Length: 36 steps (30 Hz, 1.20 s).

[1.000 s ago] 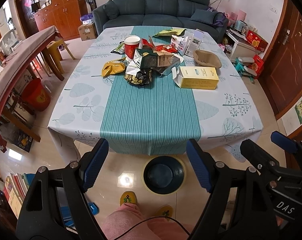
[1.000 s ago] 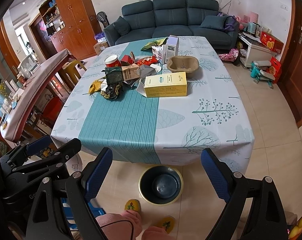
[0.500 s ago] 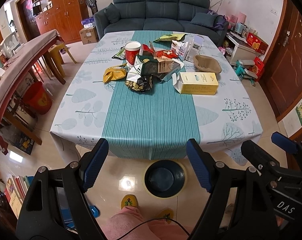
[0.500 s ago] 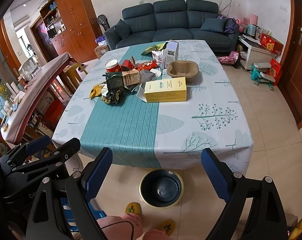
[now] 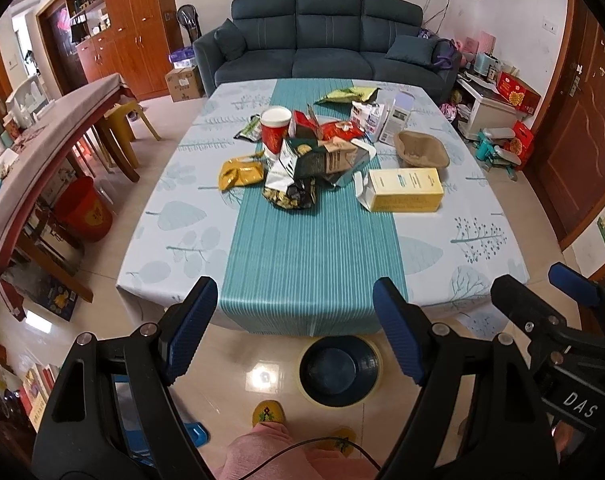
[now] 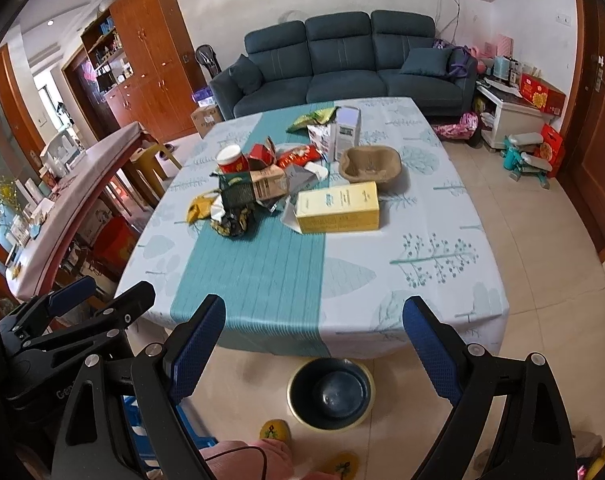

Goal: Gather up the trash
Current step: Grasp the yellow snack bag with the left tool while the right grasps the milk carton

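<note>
A heap of trash lies past the middle of the table (image 5: 310, 264): a yellow carton (image 5: 406, 190), a red paper cup (image 5: 275, 132), a crumpled yellow wrapper (image 5: 240, 173), a dark snack bag (image 5: 290, 196), a brown pulp tray (image 5: 422, 154) and several boxes and packets. On the floor below the table's near edge stands a dark round bin (image 5: 339, 370) with a yellow rim. My left gripper (image 5: 294, 332) hangs open over the near edge with nothing between its blue pads. The right gripper (image 6: 314, 344) is open too, beside the left one. In the right wrist view the carton (image 6: 338, 208) and bin (image 6: 330, 392) show again.
A blue sofa (image 5: 326, 40) stands behind the table. To the left are a long brown-topped side table (image 5: 34, 152), a yellow stool (image 5: 126, 120) and a red bucket (image 5: 84, 210). Wooden doors (image 5: 578, 128) and toys fill the right side. A person's slippered feet (image 5: 267, 414) stand by the bin.
Both views have risen and tilted up a little, so the table and its trash sit lower in the frames. Both grippers' jaws stand as wide as before.
</note>
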Motion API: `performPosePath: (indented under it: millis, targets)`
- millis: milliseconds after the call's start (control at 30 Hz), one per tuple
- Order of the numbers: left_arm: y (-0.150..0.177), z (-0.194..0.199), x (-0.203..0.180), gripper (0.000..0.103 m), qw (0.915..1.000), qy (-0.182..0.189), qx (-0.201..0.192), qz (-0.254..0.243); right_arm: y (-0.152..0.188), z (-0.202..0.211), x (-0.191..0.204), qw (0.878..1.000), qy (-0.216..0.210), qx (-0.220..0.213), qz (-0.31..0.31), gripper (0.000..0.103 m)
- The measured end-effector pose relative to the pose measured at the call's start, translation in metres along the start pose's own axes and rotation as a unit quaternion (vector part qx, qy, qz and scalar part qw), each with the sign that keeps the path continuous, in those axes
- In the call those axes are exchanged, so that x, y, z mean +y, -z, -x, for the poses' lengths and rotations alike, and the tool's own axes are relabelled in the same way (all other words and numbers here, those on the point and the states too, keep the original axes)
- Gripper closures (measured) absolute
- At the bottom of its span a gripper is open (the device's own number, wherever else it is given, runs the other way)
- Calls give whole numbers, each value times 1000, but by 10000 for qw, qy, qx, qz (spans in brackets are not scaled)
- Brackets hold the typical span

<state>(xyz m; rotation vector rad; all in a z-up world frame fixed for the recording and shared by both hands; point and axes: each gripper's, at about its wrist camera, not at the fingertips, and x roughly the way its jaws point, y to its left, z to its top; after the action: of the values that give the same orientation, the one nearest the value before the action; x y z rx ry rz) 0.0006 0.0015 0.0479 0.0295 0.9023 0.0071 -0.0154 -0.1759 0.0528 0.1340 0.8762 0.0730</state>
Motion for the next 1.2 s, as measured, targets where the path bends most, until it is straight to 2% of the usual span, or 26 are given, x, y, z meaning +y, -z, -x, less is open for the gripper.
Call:
performPosePath:
  millis: [167,300,433,533,733,867,967,1033,1133,1167,1200]
  targets:
    - [-13,2,14,25,9998,-85,-160,66,-17,-6,13,9998,-48,-152,102,11]
    - [-28,-11,32,25,9996,-135,-154,176,-36,-22,28,9998,-66,-148,129,11]
    - [-57,-29,63,25,9991,-158,-176,361,-67,-44,46,9999,-57,-131,-27,11]
    - [-91,-49,94,25,9987,-143,-184,450,-90,-68,58,9995,-106,-54,-301,11]
    - [-153,-102,148,25,9992,171,32,351,-127,-127,74,9949,-70,412,-919,17]
    - [-189,-150,170,25,9974,599,387,-28,-141,-165,73,9868,19,736,-1441,18]
    - [-209,-190,176,25,9915,971,724,-468,-146,-190,68,9779,41,936,-1870,18]
    - [-218,-215,174,25,9846,1210,957,-818,-147,-202,63,9705,-3,1034,-2176,18]
    - [-224,-253,163,25,9697,1529,1292,-1401,-145,-216,59,9590,-41,1169,-2581,18]
    - [-224,-268,158,25,9597,1737,1461,-1656,-144,-219,58,9559,-48,1213,-2675,18]
    - [-222,-276,152,25,9532,1859,1561,-1801,-142,-223,57,9517,-54,1265,-2796,19]
